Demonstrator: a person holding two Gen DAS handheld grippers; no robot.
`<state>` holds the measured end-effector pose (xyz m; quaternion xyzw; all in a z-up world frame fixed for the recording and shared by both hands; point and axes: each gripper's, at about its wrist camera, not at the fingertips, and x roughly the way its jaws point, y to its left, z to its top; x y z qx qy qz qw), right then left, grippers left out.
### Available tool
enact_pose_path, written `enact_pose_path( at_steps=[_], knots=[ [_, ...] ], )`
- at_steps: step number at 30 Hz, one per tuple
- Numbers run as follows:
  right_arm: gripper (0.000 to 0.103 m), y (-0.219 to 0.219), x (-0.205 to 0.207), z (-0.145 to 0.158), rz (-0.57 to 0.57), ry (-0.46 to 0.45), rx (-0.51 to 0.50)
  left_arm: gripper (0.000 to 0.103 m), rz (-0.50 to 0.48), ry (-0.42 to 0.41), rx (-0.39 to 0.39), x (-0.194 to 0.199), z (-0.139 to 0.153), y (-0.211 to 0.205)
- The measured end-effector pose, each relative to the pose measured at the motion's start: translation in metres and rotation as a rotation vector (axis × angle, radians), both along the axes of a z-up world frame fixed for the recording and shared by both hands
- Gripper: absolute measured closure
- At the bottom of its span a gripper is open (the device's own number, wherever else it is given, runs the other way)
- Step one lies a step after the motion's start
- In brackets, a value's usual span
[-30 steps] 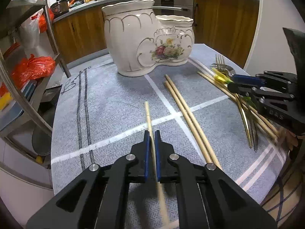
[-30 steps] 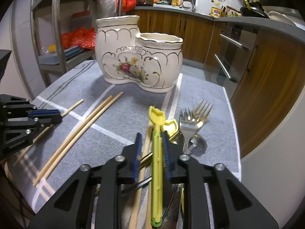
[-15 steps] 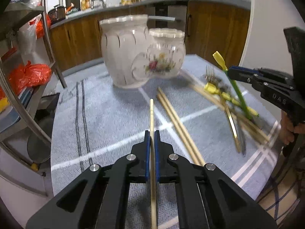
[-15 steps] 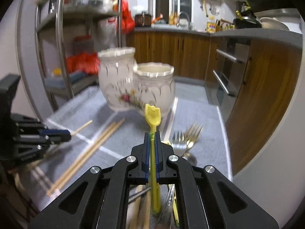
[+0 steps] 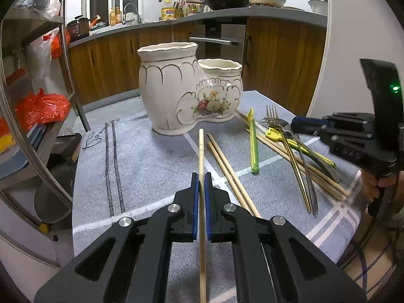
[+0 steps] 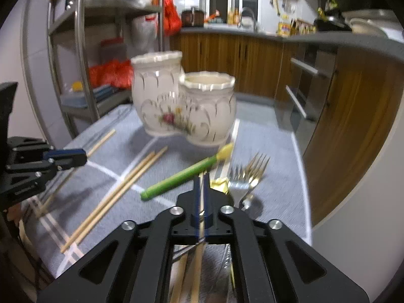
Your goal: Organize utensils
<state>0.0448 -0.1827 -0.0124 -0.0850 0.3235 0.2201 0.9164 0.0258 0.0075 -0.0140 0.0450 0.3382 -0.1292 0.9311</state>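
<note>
This is a home kitchen. Brown wooden cupboards [image 5: 106,68] run along the back under a long grey counter [image 5: 265,15] — on it sit bottles and jars [image 5: 168,12], a tap [image 5: 130,11] and a black pan [image 5: 224,0]. An oven [image 5: 217,43] is built in below. A metal shelf rack [image 5: 32,116] holds orange bags [image 5: 41,107] — things people keep at home.

Glossy glazed ceramic utensil holder [image 5: 186,88]; matt woven grey cloth [image 5: 141,166] over the tabletop; pale bare-wood chopsticks [image 5: 231,174]; shiny metal forks [image 6: 248,176]; smooth green-yellow plastic utensil [image 5: 253,144]
</note>
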Motion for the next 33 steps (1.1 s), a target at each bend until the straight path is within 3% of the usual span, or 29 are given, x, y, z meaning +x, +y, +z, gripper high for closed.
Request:
enact_pose_path(
  at_steps=[2,9,16,20,28,33],
  knots=[
    [0.073,0.003,0.006,-0.002,-0.005,0.029,0.017,0.099,-0.003,0.0,-0.003,0.0,0.0,0.0],
    [0.073,0.013,0.037,0.0,-0.042,0.158,0.066,0.099,-0.021,0.013,-0.03,-0.001,-0.004,0.001],
    [0.073,0.026,0.058,-0.012,-0.1,0.235,0.009,0.099,-0.049,0.011,-0.058,-0.003,-0.004,0.004],
    [0.068,0.027,0.066,-0.017,-0.112,0.263,0.028,0.099,-0.056,0.003,-0.08,-0.004,-0.002,0.008],
    [0.069,0.035,0.08,-0.025,-0.122,0.323,0.078,0.099,-0.06,0.0,-0.103,-0.004,-0.001,0.015],
    [0.078,0.036,0.083,-0.026,-0.133,0.316,0.086,0.099,-0.062,0.006,-0.11,-0.004,-0.002,0.015]
  ],
)
